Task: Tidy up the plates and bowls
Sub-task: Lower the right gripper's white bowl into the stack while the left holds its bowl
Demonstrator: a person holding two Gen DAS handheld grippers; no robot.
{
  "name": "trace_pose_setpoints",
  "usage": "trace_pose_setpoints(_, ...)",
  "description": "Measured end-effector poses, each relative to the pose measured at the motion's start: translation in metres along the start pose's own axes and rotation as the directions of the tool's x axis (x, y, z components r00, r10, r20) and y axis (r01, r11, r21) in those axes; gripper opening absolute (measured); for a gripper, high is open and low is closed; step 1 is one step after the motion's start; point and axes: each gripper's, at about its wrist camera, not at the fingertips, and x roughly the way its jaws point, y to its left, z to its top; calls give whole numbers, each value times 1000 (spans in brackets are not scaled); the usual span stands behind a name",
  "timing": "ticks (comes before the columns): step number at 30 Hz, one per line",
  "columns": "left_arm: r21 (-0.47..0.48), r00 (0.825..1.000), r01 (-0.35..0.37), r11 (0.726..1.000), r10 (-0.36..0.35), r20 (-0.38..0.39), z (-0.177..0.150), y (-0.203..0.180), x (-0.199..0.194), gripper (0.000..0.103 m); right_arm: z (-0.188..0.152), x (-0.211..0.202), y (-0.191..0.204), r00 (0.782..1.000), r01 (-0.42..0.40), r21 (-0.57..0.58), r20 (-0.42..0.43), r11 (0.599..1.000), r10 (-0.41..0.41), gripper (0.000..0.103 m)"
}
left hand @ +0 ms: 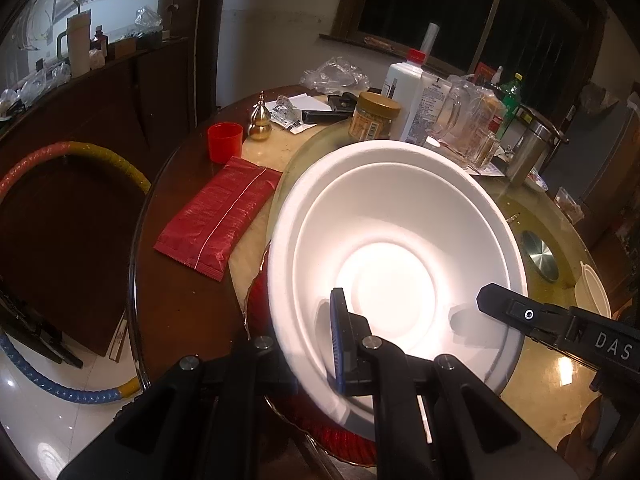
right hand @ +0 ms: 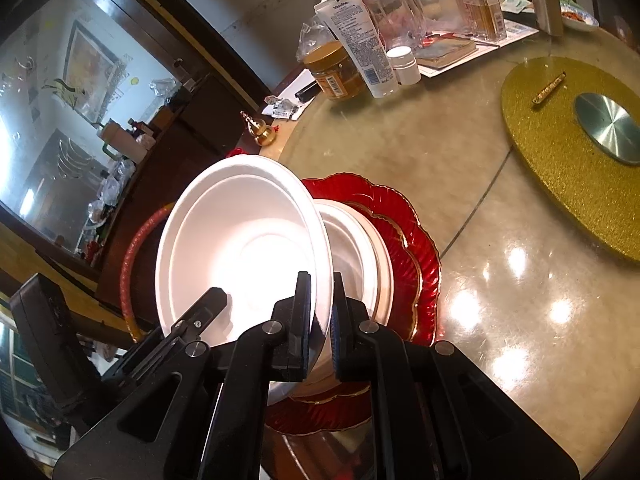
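Note:
A white paper bowl [left hand: 384, 240] is held tilted above a stack. My left gripper [left hand: 310, 344] is shut on its near rim, one blue-padded finger inside the bowl, the other hidden behind the wall. My right gripper [right hand: 321, 320] is shut on the same bowl's [right hand: 240, 248] opposite rim. Its finger shows in the left wrist view [left hand: 504, 308]. Below the bowl sit another white bowl [right hand: 352, 240] and a pale plate [right hand: 382, 268] stacked on red scalloped glass plates [right hand: 416, 248]. The red plate edge shows in the left wrist view [left hand: 260, 292].
The round table [right hand: 460, 208] holds a gold turntable mat [right hand: 560, 160], bottles, a jar [left hand: 374, 116], a glass jug [right hand: 396, 12], a red cup [left hand: 225, 141], a red packet [left hand: 218, 216] and a brass gourd [left hand: 260, 120]. A hoop [left hand: 60, 152] leans by the dark cabinet on the left.

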Motion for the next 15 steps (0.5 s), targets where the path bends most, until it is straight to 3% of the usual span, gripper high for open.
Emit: trace_pose_setpoints(15,23,1000,-18,1000,18,-9,2,-4,5,10,1,2,-6,1000,-5,9,-9,1000,5,8)
